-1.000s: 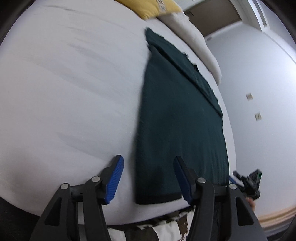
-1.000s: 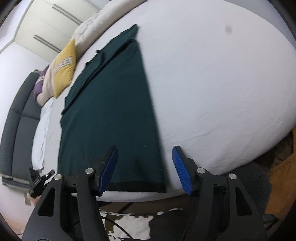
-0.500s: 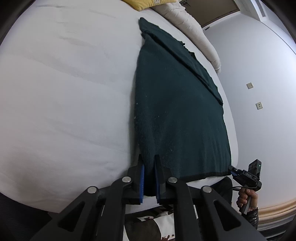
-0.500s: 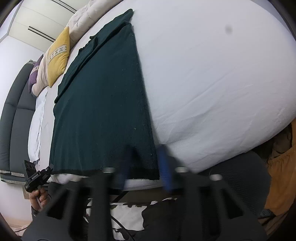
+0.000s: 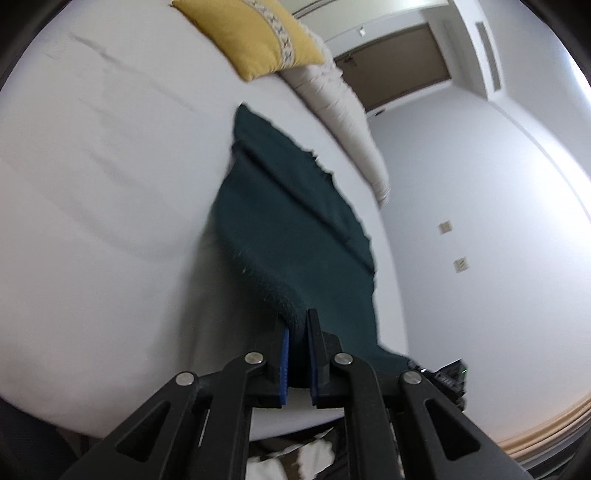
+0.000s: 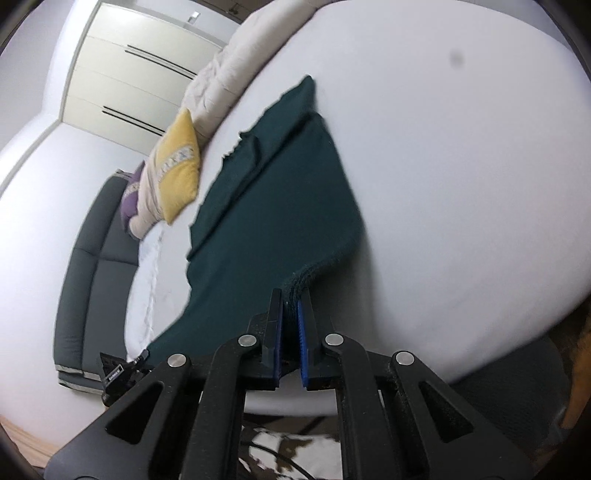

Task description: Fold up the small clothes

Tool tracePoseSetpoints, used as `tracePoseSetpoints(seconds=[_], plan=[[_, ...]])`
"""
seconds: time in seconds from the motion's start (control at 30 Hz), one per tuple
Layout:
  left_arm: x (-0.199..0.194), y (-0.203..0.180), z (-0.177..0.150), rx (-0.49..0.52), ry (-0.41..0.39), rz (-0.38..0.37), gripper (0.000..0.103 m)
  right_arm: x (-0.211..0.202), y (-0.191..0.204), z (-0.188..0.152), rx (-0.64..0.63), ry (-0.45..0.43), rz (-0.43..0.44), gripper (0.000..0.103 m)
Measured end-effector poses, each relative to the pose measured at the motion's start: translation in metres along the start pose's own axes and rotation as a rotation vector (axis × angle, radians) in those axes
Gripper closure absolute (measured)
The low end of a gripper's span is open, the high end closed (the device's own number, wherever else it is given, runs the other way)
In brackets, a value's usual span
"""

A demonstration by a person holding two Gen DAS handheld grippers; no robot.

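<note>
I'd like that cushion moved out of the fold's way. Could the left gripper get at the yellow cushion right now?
Probably not: the left gripper is shut on the green garment, and the yellow cushion lies far up the bed.

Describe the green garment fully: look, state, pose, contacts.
The dark green garment looks like a soft knit with a ribbed near hem. It lies lengthwise on the white bed, a narrower folded layer along its far side ending in a ragged edge. Its two near corners are raised off the sheet: the left gripper is shut on one, the right gripper on the other, and the hem sags between them. The far end rests flat, short of the yellow pillow.
</note>
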State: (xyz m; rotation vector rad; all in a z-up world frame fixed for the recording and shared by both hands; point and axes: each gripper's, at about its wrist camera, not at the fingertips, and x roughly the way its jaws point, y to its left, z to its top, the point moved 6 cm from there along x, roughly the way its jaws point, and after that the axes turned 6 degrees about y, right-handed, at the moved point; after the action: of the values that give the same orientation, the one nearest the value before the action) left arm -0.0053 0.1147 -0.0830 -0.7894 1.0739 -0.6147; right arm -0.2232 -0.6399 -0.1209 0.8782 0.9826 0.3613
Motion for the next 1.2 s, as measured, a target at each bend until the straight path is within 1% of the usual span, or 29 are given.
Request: tracePoseSetpoints(seconds=[0.07,0.13,0.23,0.3,0.43,0.67,0.77,0.97,1.03,1.07,1.13,1.2], plan=[[0.002,-0.008,0.013,-0.006,-0.020,-0.016,0.094,0.004,0.011,0.018,0.008,-0.019,0.044,0.097],[0.005,-0.012,0.026,-0.007,-0.033,-0.022,0.094,0.008,0.021,0.034,0.011,-0.031,0.064,0.097],[0.014,-0.020,0.050,-0.012,-0.053,-0.034,0.094,0.018,0.039,0.064,0.002,-0.049,0.071,0.097],[0.022,-0.021,0.071,-0.015,-0.070,-0.026,0.094,0.025,0.048,0.088,0.002,-0.064,0.074,0.097],[0.040,-0.025,0.110,-0.025,-0.090,-0.025,0.094,0.042,0.065,0.143,0.014,-0.101,0.088,0.097],[0.085,-0.023,0.186,-0.041,-0.109,-0.005,0.094,0.093,0.094,0.243,0.015,-0.142,0.052,0.097],[0.102,-0.018,0.214,-0.051,-0.109,0.001,0.094,0.120,0.100,0.286,0.027,-0.155,0.041,0.097],[0.147,-0.006,0.265,-0.045,-0.105,0.049,0.094,0.174,0.100,0.354,0.039,-0.171,-0.015,0.097],[0.163,0.003,0.280,-0.045,-0.103,0.083,0.094,0.191,0.090,0.364,0.050,-0.168,-0.038,0.097],[0.172,0.009,0.288,-0.051,-0.102,0.098,0.094,0.202,0.085,0.377,0.060,-0.170,-0.055,0.097],[0.187,0.020,0.302,-0.062,-0.101,0.126,0.094,0.220,0.075,0.391,0.077,-0.173,-0.075,0.097],[0.202,0.031,0.310,-0.070,-0.087,0.159,0.092,0.239,0.062,0.406,0.105,-0.166,-0.081,0.097]])
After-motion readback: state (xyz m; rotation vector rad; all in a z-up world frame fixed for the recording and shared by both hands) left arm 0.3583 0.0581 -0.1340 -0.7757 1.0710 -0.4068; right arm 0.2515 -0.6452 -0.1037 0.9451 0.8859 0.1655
